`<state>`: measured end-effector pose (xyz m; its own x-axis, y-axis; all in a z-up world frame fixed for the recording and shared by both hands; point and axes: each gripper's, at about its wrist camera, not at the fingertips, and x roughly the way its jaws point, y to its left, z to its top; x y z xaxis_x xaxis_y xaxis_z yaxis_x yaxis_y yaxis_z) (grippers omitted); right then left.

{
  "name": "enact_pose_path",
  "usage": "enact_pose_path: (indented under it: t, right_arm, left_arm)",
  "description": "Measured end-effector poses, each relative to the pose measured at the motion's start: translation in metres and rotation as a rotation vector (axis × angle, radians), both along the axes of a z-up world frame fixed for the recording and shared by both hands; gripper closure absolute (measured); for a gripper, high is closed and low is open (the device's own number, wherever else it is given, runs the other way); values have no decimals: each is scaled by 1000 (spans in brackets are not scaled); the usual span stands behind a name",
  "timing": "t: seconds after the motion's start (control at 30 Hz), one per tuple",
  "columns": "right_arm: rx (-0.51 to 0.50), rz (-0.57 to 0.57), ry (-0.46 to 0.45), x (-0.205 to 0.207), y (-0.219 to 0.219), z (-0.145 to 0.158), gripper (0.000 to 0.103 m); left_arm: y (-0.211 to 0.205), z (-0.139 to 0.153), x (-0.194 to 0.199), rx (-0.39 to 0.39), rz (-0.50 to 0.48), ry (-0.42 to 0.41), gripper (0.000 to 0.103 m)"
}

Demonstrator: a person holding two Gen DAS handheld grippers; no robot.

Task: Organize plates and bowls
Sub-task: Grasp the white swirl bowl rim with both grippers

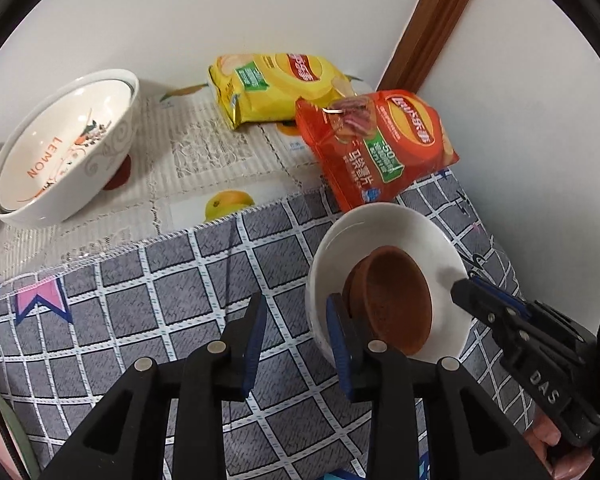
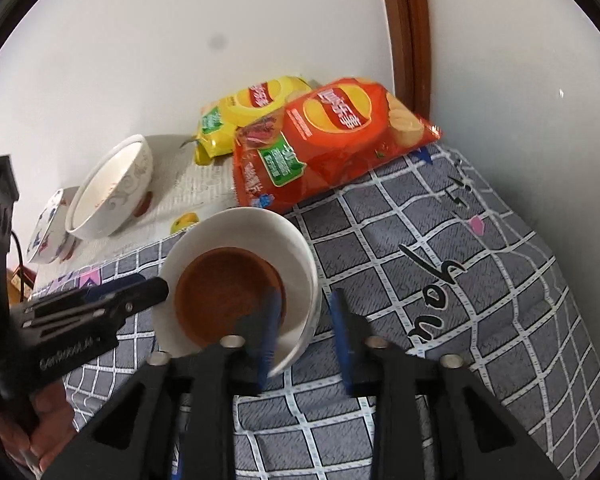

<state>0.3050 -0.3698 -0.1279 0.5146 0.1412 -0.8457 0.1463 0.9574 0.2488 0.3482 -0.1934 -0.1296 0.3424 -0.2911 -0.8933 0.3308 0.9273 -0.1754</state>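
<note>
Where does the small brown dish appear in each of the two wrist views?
Left wrist view: the brown dish is at lower right, inside the white plate, beside the left gripper's right finger.
Right wrist view: the brown dish is at centre left, inside the white plate, ahead of the right gripper's left finger.
Shared landmark: the red chip bag just behind the plate.

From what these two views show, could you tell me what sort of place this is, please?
Probably a home dining corner: a table under a grey checked cloth, stacked ceramic bowls, a white plate holding a brown dish, and crisp packets against a white wall.
</note>
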Motion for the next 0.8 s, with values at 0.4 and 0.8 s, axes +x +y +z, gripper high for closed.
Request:
enact_pose_path:
  t: [0.4,0.8]
  right_arm:
    - [-76,16,90,23,6,-24,86]
    - [-151,26,119,37,3,-32,64]
  left_arm:
    - [-7,-19,4,50,12,37,66]
    - [-19,-26,9,72,2,35,66]
